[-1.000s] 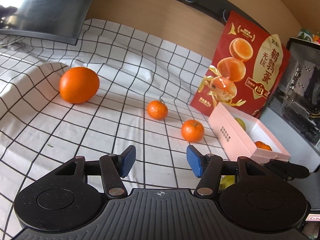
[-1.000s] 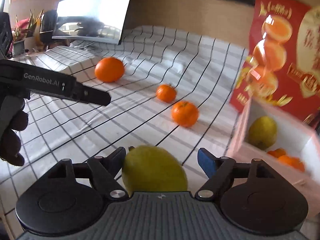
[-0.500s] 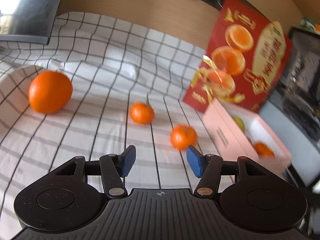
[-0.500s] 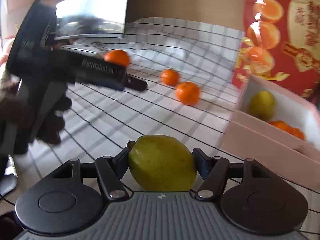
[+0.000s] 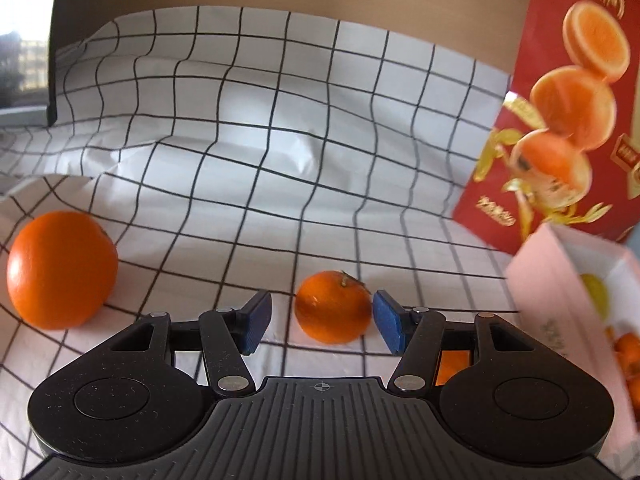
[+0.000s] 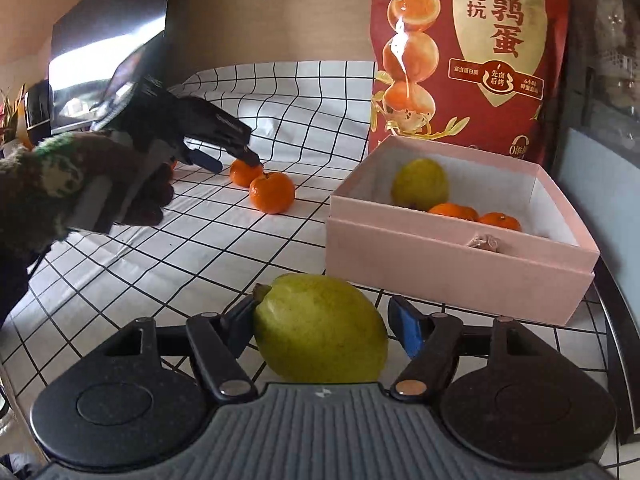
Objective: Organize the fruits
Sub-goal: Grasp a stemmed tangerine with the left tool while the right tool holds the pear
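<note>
Between the blue pads of the left gripper [image 5: 322, 322] sits a small mandarin [image 5: 333, 307] on the checked cloth [image 5: 248, 168]. Its jaws have just been opening and touch nothing yet. The right gripper [image 6: 320, 330] has the yellow-green lemon [image 6: 320, 328] lying sideways between its pads, which have just loosened; its right pad looks just clear. The pink box [image 6: 452, 264] waits just ahead, on the right

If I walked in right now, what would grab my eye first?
Probably the yellow-green lemon sitting between the right gripper's fingers, close to the camera. Just beyond it is a pink box already holding fruit, backed by a tall red snack bag. On the checked cloth, the left gripper stands open around a small tangerine.
</note>
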Demonstrator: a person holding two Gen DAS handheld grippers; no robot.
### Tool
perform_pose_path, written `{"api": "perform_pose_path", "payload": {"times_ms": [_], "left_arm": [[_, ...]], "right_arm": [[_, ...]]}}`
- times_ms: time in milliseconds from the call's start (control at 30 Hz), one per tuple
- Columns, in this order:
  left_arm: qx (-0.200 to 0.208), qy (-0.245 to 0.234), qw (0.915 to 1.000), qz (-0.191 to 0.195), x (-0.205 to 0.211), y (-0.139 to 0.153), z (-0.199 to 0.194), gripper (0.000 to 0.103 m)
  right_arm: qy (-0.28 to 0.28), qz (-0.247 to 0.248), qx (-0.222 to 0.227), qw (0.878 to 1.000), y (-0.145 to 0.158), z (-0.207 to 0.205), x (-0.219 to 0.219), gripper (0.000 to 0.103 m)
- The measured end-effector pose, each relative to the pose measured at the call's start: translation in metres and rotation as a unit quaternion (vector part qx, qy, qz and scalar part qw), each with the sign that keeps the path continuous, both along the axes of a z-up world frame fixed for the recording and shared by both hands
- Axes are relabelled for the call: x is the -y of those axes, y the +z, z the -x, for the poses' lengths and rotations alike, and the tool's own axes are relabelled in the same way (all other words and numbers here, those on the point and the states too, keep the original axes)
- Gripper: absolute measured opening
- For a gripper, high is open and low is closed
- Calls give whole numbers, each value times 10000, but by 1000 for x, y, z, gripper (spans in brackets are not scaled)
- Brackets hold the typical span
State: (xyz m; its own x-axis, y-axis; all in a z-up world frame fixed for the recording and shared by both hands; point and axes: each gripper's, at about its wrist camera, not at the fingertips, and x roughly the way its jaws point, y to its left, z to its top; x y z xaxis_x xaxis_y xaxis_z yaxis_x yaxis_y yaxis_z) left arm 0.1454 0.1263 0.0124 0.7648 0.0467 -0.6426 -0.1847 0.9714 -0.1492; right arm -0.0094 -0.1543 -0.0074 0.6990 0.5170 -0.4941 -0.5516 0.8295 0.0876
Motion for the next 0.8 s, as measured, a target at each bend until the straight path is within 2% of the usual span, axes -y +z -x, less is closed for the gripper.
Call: {"api": "perform_pose_path", "payload": {"times_ms": [67,267,400,467,567,733,800], "left_arm": [[30,-24,10000,16,0,-3,-5,68],[-37,-154,9996,225,2,-11,-16,68],[-7,-220,9998,-2,6,-12,-16,58],[26,-265,9993,-253,9,-13,-15,52],[108,-386,9985,-362,9,-16,-12,52],[175,-646,9976,-153,-5,-13,3,51],[203,-579,9977,-304,-14,-12,17,51]], "right_arm": [[16,-30,4,10000,1,0,1,79],[-30,2,-19,10000,0,0,0,83],[-69,-39,-78,9999,-1,-2,1,86],[-64,-58,-136,9999,-1,-4,2,87],[-79,-96,-203,9997,-2,-6,3,88],[-125,-132,-192,9997,-2,-6,5,89],[-130,-143,-200,9996,-2,-7,5,89]]}}
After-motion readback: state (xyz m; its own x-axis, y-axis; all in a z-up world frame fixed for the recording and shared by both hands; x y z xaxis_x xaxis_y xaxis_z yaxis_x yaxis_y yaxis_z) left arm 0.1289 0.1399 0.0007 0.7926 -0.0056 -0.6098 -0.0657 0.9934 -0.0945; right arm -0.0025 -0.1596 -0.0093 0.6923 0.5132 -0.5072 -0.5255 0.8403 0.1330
